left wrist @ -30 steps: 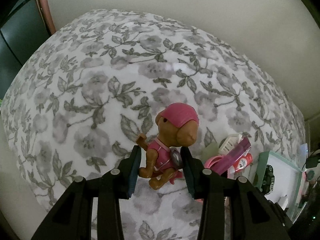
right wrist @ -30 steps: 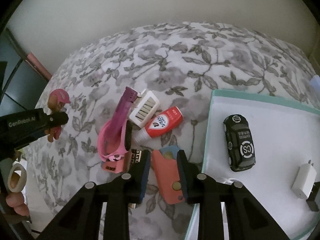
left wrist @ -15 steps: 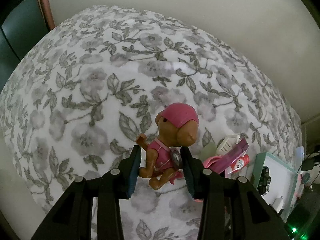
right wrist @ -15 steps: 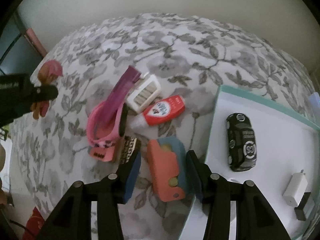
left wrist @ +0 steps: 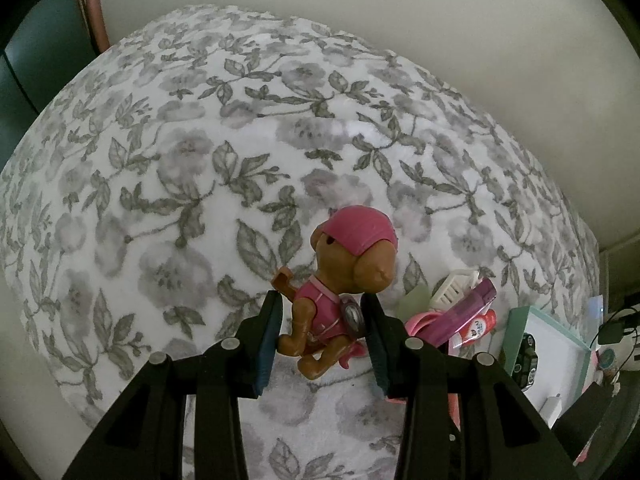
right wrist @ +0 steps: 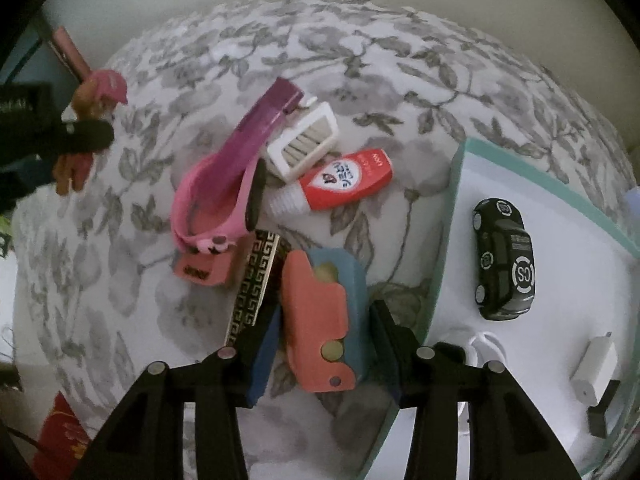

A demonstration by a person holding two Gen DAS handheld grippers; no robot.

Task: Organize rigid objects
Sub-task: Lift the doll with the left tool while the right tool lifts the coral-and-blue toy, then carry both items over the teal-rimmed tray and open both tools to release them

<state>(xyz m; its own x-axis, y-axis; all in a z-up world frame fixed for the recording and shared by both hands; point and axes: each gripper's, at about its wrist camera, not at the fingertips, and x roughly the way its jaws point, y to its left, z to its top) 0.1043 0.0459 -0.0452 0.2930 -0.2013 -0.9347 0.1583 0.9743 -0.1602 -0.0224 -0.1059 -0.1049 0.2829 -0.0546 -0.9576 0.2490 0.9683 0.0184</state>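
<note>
Left tongs [left wrist: 322, 338] clamped on rigid brown-and-pink plastic puppy figure [left wrist: 344, 284]; right tongs [right wrist: 324, 354] closing, loose around stiff, light coral-and-blue plastic case [right wrist: 320, 316], best pinched across flat sides.

Right wrist view: red item [right wrist: 60, 440] cut off at lower-left edge, identity unclear. Black piece [right wrist: 602, 408] beside white charger [right wrist: 594, 366] too dark to identify. White round rim [right wrist: 482, 342] mostly hidden behind the gripper frame. Left wrist view: tray [left wrist: 516, 332] contents small, partly cropped.
</note>
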